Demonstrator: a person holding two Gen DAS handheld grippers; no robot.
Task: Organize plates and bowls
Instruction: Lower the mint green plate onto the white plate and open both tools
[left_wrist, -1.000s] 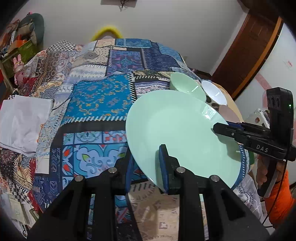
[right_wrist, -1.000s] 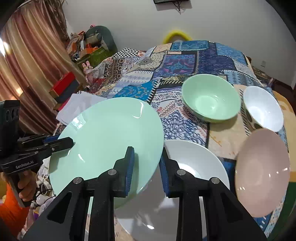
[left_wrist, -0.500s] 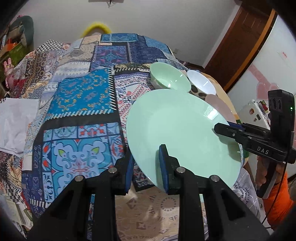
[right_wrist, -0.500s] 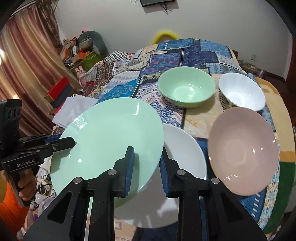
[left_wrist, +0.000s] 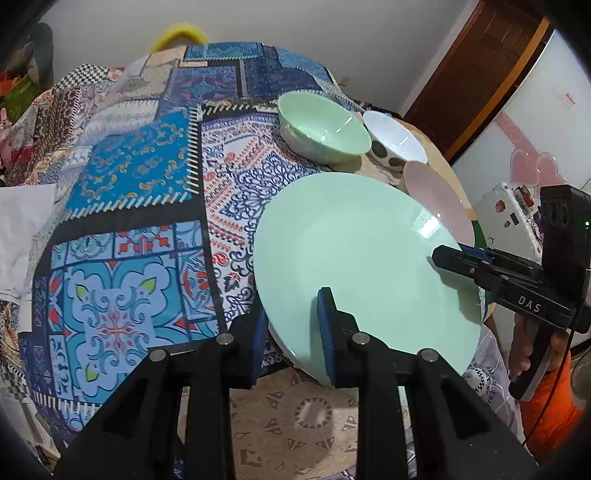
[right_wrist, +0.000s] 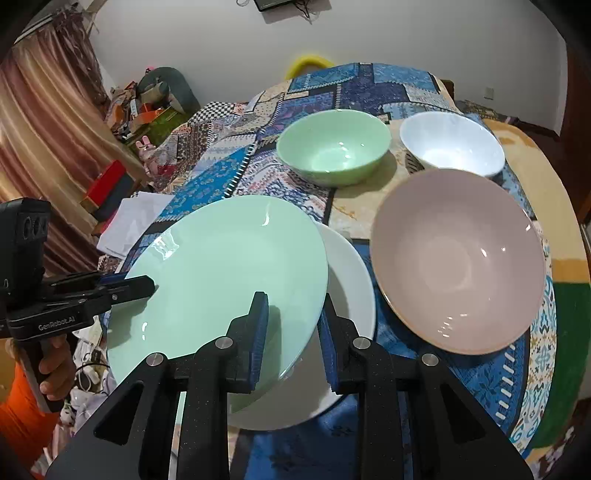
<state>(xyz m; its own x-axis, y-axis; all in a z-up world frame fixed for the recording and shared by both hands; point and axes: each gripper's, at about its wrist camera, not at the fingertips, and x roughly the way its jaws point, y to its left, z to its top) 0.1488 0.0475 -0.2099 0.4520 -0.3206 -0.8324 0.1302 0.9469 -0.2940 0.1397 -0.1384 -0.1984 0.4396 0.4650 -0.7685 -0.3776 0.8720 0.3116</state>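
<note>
1. The step in hand is, as I judge it, to carry the green plate (right_wrist: 221, 280) over the white plate (right_wrist: 347, 280) and stack it there; the green one hangs tilted in the air, and its right part covers the left part of the white one

2. The left gripper (left_wrist: 290, 334) is narrow and clamps the near-left rim of the green plate, one pad above and one pad under it

3. The right gripper (right_wrist: 291, 338) is also narrow and clamps the opposite rim, at about 5 o'clock of the plate in the right wrist view

4. Both grippers point steeply downward; a hand in an orange sleeve (right_wrist: 55, 365) holds the left tool at 8 o'clock of that view

5. The pink plate (right_wrist: 458, 258) lies just beside the white plate, at its 3 o'clock; the green bowl (right_wrist: 334, 149) and the white bowl (right_wrist: 452, 142) stand near each other at 12 and 1 o'clock on the patterned cloth (left_wrist: 129, 236)

6. The next move calls for centring the green plate over the white one, making it level, lowering it gently, and only then opening both grips together
</note>
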